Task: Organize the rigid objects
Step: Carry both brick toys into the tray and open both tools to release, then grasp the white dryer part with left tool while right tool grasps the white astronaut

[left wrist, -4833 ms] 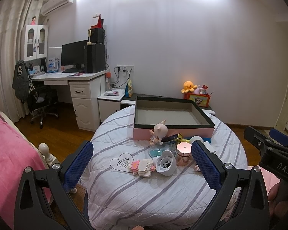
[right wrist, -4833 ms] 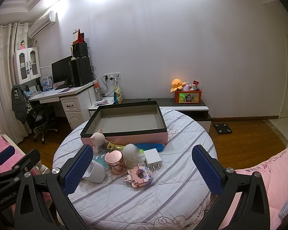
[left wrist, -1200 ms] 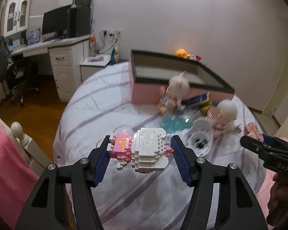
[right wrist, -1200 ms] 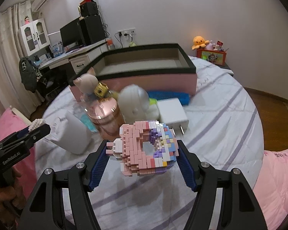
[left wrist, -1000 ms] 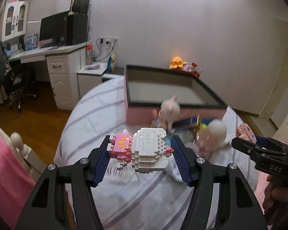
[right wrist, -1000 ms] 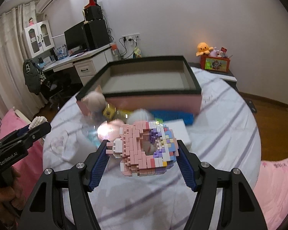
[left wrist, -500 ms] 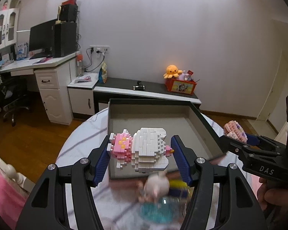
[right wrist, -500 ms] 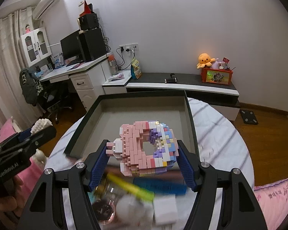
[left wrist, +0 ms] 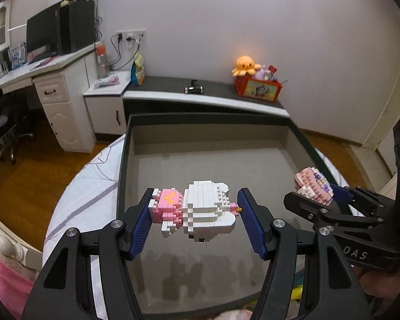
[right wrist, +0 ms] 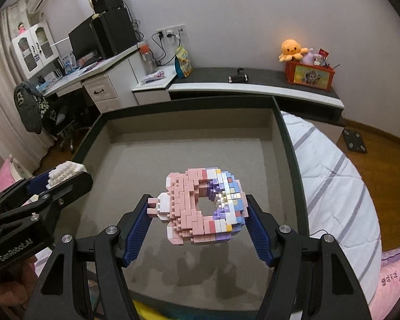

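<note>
My left gripper (left wrist: pixel 194 216) is shut on a white and pink block figure (left wrist: pixel 200 213), held in the air over the grey floor of the open box (left wrist: pixel 213 165). My right gripper (right wrist: pixel 197 213) is shut on a pink and pastel block ring (right wrist: pixel 200 208), also hanging over the box (right wrist: pixel 136 157). Each gripper shows in the other's view: the right gripper (left wrist: pixel 317 194) at the box's right side with the ring (left wrist: pixel 313 184), the left gripper (right wrist: pixel 53 181) at its left side with the white figure (right wrist: pixel 65 173). Nothing lies inside the box.
The dark-rimmed box sits on a round table with a striped white cloth (right wrist: pixel 330 181). Behind it runs a low dark shelf (left wrist: pixel 208 96) with an orange plush and a red box. A white desk (left wrist: pixel 53 80) stands at the left. Pink bedding (right wrist: pixel 392 280) lies at the right.
Both grippers have carried their block models forward from above the cluttered table front to over the open box, which now fills both views. The other toys have dropped out of sight below.
</note>
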A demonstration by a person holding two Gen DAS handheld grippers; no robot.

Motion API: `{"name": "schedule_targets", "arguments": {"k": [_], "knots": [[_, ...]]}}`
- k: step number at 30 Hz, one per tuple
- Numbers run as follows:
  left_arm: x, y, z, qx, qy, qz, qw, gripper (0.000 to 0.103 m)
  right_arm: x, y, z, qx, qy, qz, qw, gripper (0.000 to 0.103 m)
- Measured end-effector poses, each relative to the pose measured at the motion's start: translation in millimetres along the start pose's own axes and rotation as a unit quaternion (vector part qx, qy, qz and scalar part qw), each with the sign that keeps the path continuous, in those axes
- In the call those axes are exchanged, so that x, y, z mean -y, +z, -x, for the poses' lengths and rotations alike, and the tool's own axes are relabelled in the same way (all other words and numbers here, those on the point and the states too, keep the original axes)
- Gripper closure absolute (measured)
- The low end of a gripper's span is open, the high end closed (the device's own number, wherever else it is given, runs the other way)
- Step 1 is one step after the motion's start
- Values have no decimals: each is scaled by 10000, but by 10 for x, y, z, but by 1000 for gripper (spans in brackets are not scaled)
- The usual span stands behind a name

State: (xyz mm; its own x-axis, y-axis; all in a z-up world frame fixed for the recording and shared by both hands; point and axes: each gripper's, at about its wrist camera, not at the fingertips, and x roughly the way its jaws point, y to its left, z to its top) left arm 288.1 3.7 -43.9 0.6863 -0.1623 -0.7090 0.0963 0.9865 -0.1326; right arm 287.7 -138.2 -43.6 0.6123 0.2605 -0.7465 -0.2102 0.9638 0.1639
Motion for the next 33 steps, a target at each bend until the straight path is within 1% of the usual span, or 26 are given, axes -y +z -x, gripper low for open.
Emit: {"name": "schedule_targets", "arguments": {"k": [1,2,3,4,5,6,7,8,9,10,15,20,25,29,33], "knots": [[0,-5,-16,-27,8,1,10000,38,-1,14,-15,-25,-1,-2,10000,34],[10,7,-27,-34,19,-6,10000,33,10,11,-38,-71,11,6,10000,34],[19,9,-16,-18,34,-11,10000,23,16,-2,-57,-121,42,26,9999,32],[29,1,16,28,62,-15,10000,18,14,-4,-57,-128,51,35,9999,28],[37,1,44,72,90,-24,9999,11,22,-14,-50,-117,34,51,9999,18],[29,8,68,126,130,-39,9998,6,10,-34,-33,-103,3,82,9999,18],[26,9,108,182,174,-51,9997,4,9,-51,-12,-93,-26,97,9999,17],[24,10,150,228,209,-45,9995,2,16,-75,11,-109,-56,82,9999,12],[22,-8,218,274,215,-25,9994,1,20,-95,42,-108,-76,65,9999,4],[7,-13,264,305,205,-9,9993,1,12,-98,77,-66,-61,55,9999,0],[-9,-115,654,609,204,18,9979,0,64,-195,430,285,178,-217,9992,0],[-5,-263,1010,860,236,8,9960,0,26,-308,787,574,167,-257,9979,0],[-36,-491,1235,944,232,24,9953,0,-43,-514,1092,732,46,-241,9970,0],[-54,-707,1365,957,139,9,9953,0,-114,-767,1282,768,-137,-265,9966,0],[-75,-932,1448,899,13,18,9959,0,-165,-1069,1389,707,-323,-351,9964,0]]}}
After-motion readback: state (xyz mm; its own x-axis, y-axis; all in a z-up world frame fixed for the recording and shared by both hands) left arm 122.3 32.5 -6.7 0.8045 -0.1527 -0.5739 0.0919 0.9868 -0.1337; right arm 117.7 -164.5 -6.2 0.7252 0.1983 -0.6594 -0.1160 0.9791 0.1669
